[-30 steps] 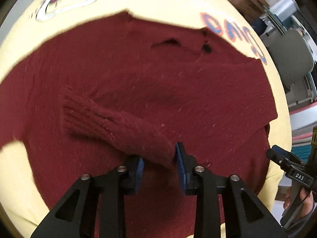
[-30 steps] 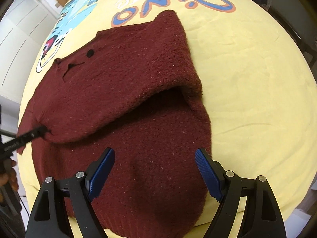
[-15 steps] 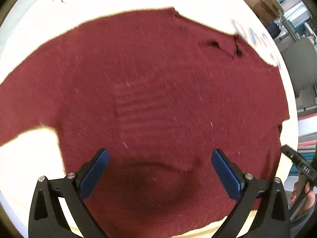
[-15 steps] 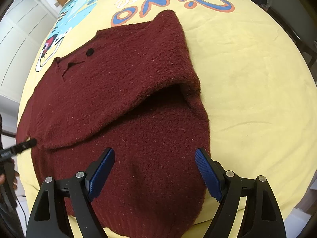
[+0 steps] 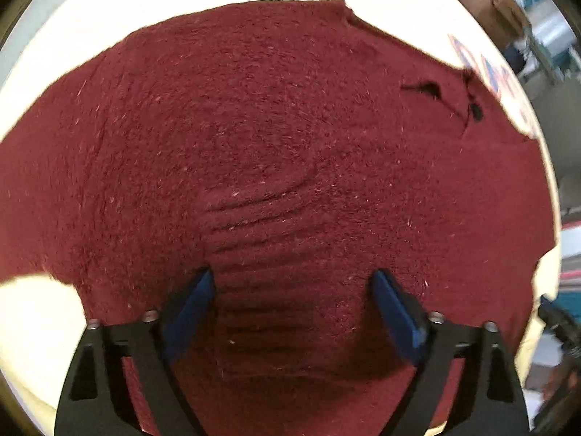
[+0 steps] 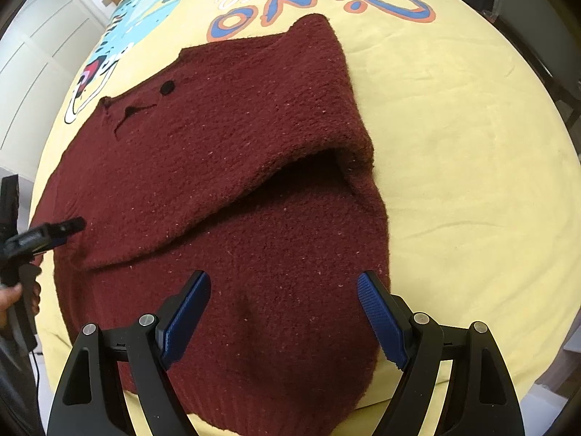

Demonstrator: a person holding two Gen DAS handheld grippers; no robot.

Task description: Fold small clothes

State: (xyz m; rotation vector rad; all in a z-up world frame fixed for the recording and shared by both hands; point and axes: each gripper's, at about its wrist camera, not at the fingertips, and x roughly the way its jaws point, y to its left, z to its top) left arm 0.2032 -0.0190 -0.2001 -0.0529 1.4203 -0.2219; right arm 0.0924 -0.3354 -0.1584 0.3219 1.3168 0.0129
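A dark red knitted sweater (image 5: 254, 127) lies on a yellow sheet (image 6: 454, 127) with a "Dino" print. Its ribbed sleeve cuff (image 5: 261, 239) rests flat on the sweater's body, between the blue pads of my left gripper (image 5: 290, 290). That gripper's jaws are closing, one pad on each side of the cuff and neither pressing on it. In the right wrist view the sweater (image 6: 236, 138) has its right sleeve (image 6: 337, 83) folded over the body. My right gripper (image 6: 283, 290) hovers open over the lower part, holding nothing. One of the left gripper's fingers (image 6: 65, 227) shows at the sweater's left edge.
A black button (image 6: 167, 88) and a slit mark the sweater's neck. White cabinet doors (image 6: 32, 54) stand beyond the sheet's left side. A cardboard box (image 5: 494, 7) sits past the far right. A person's hand (image 6: 11, 298) holds the left gripper.
My left gripper let go of the sleeve cuff, which now lies flat on the sweater. It opened wide, dropped closer to the cloth, and its jaws have come partly together again. The right gripper has not moved.
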